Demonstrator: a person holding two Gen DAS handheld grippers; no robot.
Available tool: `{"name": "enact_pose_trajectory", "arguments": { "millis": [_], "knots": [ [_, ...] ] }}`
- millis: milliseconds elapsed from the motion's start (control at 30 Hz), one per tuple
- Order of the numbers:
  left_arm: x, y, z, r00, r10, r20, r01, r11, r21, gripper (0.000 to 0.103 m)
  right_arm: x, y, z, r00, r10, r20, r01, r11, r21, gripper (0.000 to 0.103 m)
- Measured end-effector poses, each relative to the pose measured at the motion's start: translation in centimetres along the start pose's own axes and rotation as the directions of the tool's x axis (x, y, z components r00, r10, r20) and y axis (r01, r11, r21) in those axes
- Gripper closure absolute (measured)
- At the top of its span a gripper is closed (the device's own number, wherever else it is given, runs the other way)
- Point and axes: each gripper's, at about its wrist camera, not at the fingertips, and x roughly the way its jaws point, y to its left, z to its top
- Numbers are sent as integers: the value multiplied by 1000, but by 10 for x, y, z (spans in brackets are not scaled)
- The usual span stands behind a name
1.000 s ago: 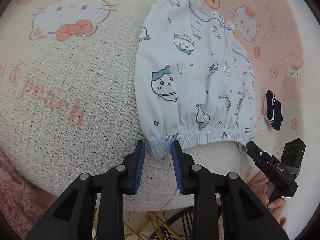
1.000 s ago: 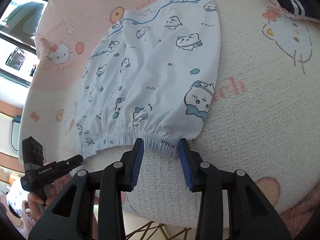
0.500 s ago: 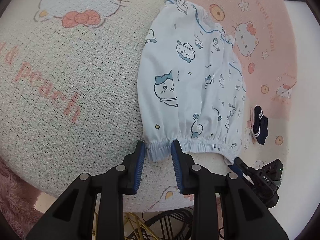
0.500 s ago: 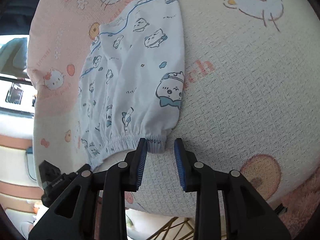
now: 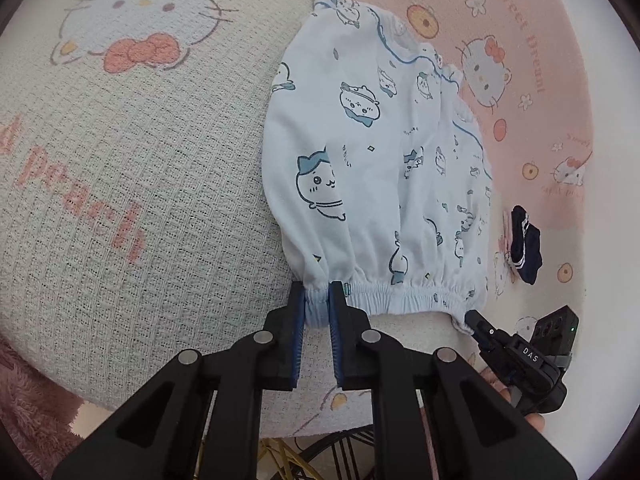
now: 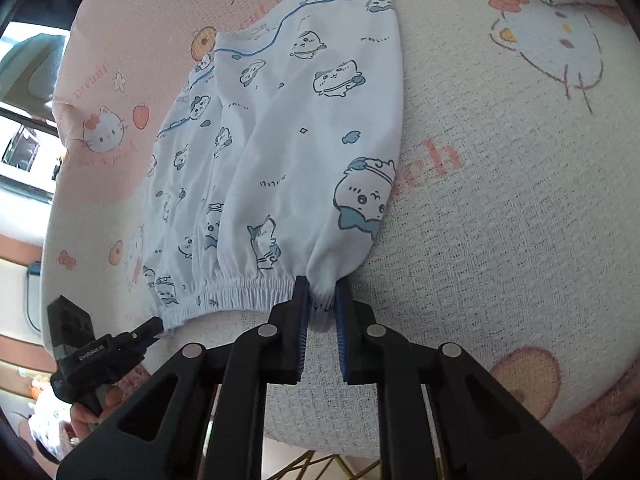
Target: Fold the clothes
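At the near elastic hem, left gripper (image 5: 318,300) has its blue pads nearly closed, pinching one corner of the shorts (image 5: 372,160); hem fabric bunched between the jaws, only a narrow cloth-filled gap. Right gripper (image 6: 322,304) same story at the opposite hem corner: jaws drawn in tight on a wad of white elastic, fabric puckered up into the pads.

Shorts lie flat on the blanket (image 5: 140,152), pale blue-white, printed with small cartoon animals, thin blue piping along the far edge. Gathered waistband stretched between the two grippers, running along the near edge. In the left view the other gripper shows at lower right, tip touching the hem's far corner, fingers of a hand (image 5: 532,420) wrapped under it. In the right view the other gripper shows at lower left, tip at the hem corner, a hand (image 6: 94,408) holding its grip.

Blanket is cream waffle weave with a cat-face print and pink lettering, draped over a rounded surface. Beyond it a pink sheet (image 5: 532,92) with the same cat faces, flowers and orange dots; the far part of the shorts rests over it. Dark navy garment (image 5: 526,244) with white stripes sits on the sheet, just beside the shorts' right edge in the left view, apart from them. Gold wire frame (image 5: 280,456) visible below the blanket edge.
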Motion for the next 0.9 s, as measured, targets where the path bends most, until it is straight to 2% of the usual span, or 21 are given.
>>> {"name": "enact_pose_trajectory", "arguments": {
  "millis": [133,267,367,467,667,900],
  "knots": [
    [5,5,-1,999,-9,-36,9,1000,-19,87,4,-12,-2,997,66,-28,-64,995,78,85],
    [9,6,1,999,-25,-35,24,1000,-21,86,7,-10,-2,994,108,-22,-106,991,87,66],
    [12,-2,4,1000,-2,-13,3,1000,29,86,9,4,-4,999,48,-12,-48,999,-4,64],
    [7,-9,5,999,33,14,-33,998,52,91,9,13,-4,999,-40,-6,39,994,-97,93],
    [-29,-21,-14,998,28,55,-33,995,97,92,-15,14,-24,1000,-20,3,20,999,-34,95],
    [-51,-24,-37,998,35,45,-39,994,100,92,-46,14,-57,1000,26,6,-26,998,50,95]
  ]
}}
